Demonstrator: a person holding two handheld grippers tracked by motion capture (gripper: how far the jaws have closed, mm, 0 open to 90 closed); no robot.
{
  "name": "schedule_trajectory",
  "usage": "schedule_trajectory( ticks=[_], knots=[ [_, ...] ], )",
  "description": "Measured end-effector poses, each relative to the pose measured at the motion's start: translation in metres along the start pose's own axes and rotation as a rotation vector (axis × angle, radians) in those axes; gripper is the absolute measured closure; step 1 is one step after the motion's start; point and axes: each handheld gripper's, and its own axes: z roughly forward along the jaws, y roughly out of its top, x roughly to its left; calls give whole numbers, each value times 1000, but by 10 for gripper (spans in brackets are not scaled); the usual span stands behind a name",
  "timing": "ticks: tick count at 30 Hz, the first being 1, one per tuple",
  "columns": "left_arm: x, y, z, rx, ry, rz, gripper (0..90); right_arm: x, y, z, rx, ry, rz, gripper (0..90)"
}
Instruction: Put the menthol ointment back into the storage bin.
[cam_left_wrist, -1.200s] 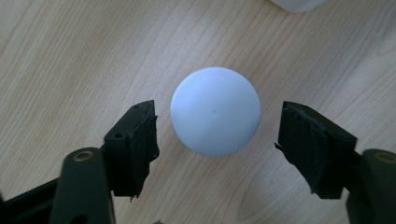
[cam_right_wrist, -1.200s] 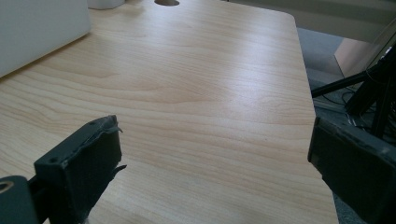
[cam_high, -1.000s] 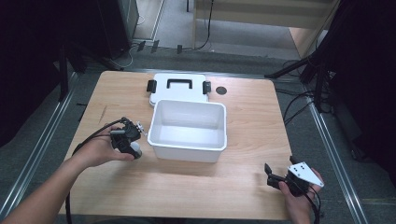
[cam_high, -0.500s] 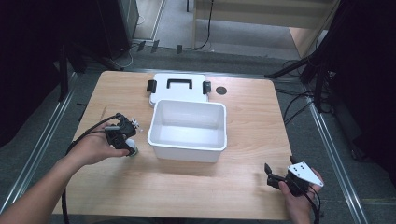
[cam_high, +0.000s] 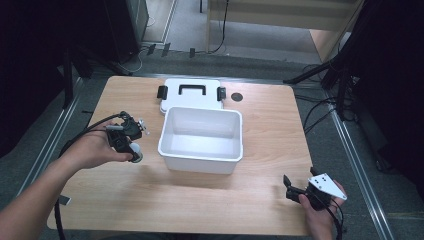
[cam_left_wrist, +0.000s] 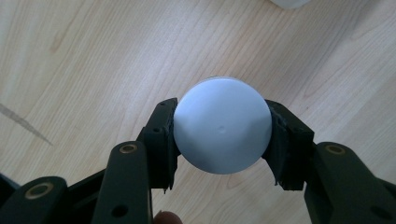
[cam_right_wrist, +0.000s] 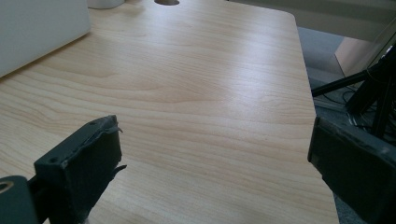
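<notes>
Left of the white bin (cam_high: 201, 159), the left hand-held gripper (cam_left_wrist: 222, 135) clamps a pale round ball (cam_left_wrist: 222, 126); the right hand-held gripper (cam_right_wrist: 212, 172) gapes apart near the desk's (cam_high: 265, 130) right corner.

From above, the pale round thing (cam_high: 135, 151) in the left hand-held gripper (cam_high: 131, 147) was too small to make out, and the hand (cam_high: 95, 150) behind it hid much of that tool's body. In the left gripper view, the round thing (cam_left_wrist: 222, 126) covered whatever lay below it on the bench (cam_left_wrist: 93, 60), so its underside and height could not be told. Ahead of the right hand-held gripper (cam_right_wrist: 212, 163), the white box (cam_right_wrist: 37, 32) was cut off by the picture's top and left edges.
</notes>
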Motion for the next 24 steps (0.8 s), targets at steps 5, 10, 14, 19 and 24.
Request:
schedule_trajectory(
  ticks=[5,10,14,19,24],
  knots=[
    [-3,6,-14,8,-15,13,514,0,0,1,8,-2,-3,29],
    [1,9,-25,8,12,-8,514,1,0,1,10,-8,-4,29],
    [4,11,-33,1,13,-19,514,1,0,1,10,-5,-8,29],
    [7,16,-45,-2,-10,-22,514,1,0,1,7,-2,-4,29],
    [8,20,-55,-6,-6,-7,515,1,0,1,8,-2,-8,29]
  ],
)
